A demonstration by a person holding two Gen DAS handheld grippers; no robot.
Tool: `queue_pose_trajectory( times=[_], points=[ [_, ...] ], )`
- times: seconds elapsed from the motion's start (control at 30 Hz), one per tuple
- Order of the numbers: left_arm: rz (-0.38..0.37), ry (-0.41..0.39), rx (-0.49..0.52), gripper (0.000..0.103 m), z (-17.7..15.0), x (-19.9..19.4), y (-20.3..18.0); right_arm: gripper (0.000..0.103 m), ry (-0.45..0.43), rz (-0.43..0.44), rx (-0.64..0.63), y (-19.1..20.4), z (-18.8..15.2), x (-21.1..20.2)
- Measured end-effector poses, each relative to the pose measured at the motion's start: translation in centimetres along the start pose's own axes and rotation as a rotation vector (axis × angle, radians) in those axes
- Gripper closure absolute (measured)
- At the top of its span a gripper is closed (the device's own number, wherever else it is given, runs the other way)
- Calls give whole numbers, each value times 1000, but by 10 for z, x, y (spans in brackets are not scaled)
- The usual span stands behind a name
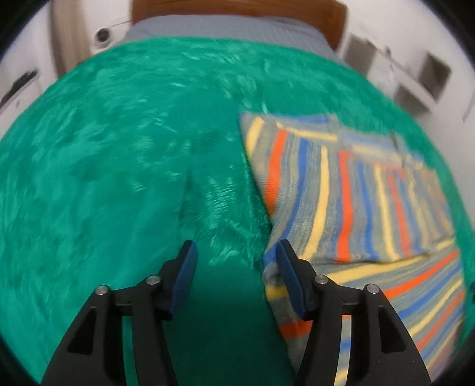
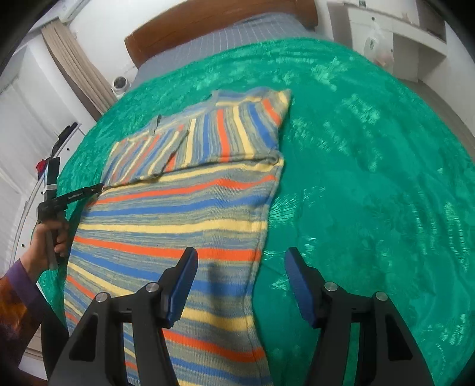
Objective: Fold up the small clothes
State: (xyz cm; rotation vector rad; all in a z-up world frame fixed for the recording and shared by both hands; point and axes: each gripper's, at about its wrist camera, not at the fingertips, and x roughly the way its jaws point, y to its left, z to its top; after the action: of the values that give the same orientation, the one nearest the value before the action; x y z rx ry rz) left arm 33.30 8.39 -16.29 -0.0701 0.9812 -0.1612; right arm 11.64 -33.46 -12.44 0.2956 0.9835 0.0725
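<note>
A bed fills both views, covered by a plush green blanket with a wooden headboard at the far end. On the blanket lies a striped knit sweater in orange, blue and yellow, spread flat with its body toward us and both sleeves already folded across the chest. In the right wrist view, our right tool hangs over the sweater's right edge with its fingers apart and nothing between them. Our left tool is likewise spread and empty, with the sweater's left edge just beside its right finger; from the right wrist view its tip appears near that edge, though we cannot tell if it touches. We judge the next step is folding the body in half. To do it well, we should pinch both hem corners evenly, catch both knit layers, lift together, and lay the hem squarely up to the shoulders without disturbing the sleeves.
</note>
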Motion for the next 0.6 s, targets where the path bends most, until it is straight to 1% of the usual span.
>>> queue_pose_trajectory(
  times=[0.03,0.07,0.1,0.13,0.17,0.23,0.33,0.4,0.47,0.5,0.53,0.57,0.6],
  points=[
    [-10,-24,-19,30,-6,-14,3,42,-26,-11,-3,-4,-2,-7],
    [-17,-43,-30,26,-12,-23,8,40,-58,-26,-5,-9,-5,-13],
    [-19,-62,-36,19,-21,-35,11,38,-85,-42,-7,-14,-7,-18],
    [-14,-80,-35,14,-33,-48,14,33,-125,-66,-12,-21,-11,-23],
    [-2,-93,-31,12,-43,-57,16,31,-160,-93,-16,-28,-15,-27],
    [50,-121,-26,7,-69,-73,24,31,-208,-173,-20,-47,-24,-30],
    [136,-139,-38,6,-97,-82,44,31,-254,-269,-16,-70,-31,-32],
    [178,-130,-55,6,-103,-74,55,31,-289,-311,-3,-86,-33,-31],
    [213,-121,-58,6,-112,-63,65,26,-304,-353,-12,-95,-36,-27],
    [219,-116,-59,4,-119,-56,69,24,-302,-374,-24,-99,-40,-19],
    [211,-137,-58,2,-128,-54,73,18,-284,-383,-35,-102,-44,-10],
    [214,-167,-60,1,-132,-53,71,11,-238,-382,-47,-108,-49,5],
    [224,-174,-58,0,-132,-52,70,11,-231,-370,-52,-113,-56,11]
  ],
)
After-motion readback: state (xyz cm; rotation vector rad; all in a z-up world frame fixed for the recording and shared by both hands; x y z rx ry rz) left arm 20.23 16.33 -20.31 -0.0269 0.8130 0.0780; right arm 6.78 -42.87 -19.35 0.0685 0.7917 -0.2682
